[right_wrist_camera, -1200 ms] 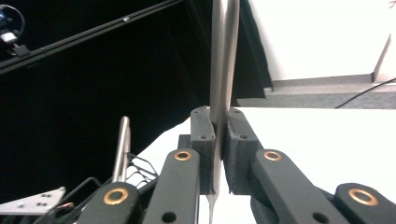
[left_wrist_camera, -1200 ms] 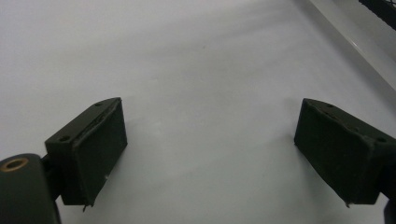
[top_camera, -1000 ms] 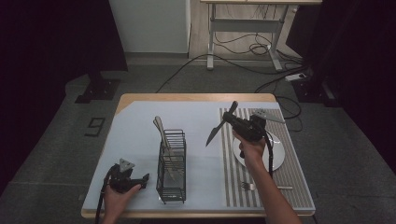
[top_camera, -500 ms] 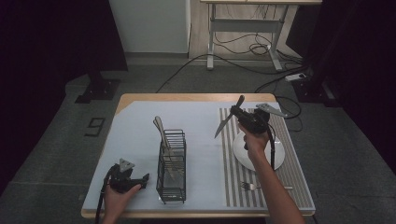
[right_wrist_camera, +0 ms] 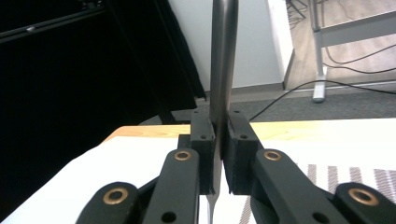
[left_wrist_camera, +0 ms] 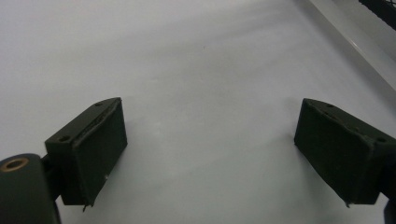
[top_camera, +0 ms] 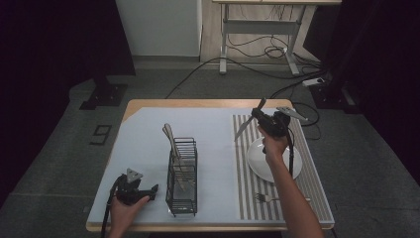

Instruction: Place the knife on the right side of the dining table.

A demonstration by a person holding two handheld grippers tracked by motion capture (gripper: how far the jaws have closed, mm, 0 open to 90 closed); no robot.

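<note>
Right gripper view: right hand-held gripper (right_wrist_camera: 218, 158) clamped mid-length on a table knife (right_wrist_camera: 223, 70), stiff, thin, slippery metal, best gripped flat-sided.

Glossy metal knife (right_wrist_camera: 223, 56), black wire rack (top_camera: 182, 174) (matt), smooth white plate (top_camera: 262, 161), wooden table (top_camera: 198, 103) edge

- The left gripper (left_wrist_camera: 212, 154) had its two black jaws wide apart.
- Nothing was between them.
- A pale mat (left_wrist_camera: 196, 70) lay under them.
- A black rack (left_wrist_camera: 380, 5) peeked in at the top right corner.
</note>
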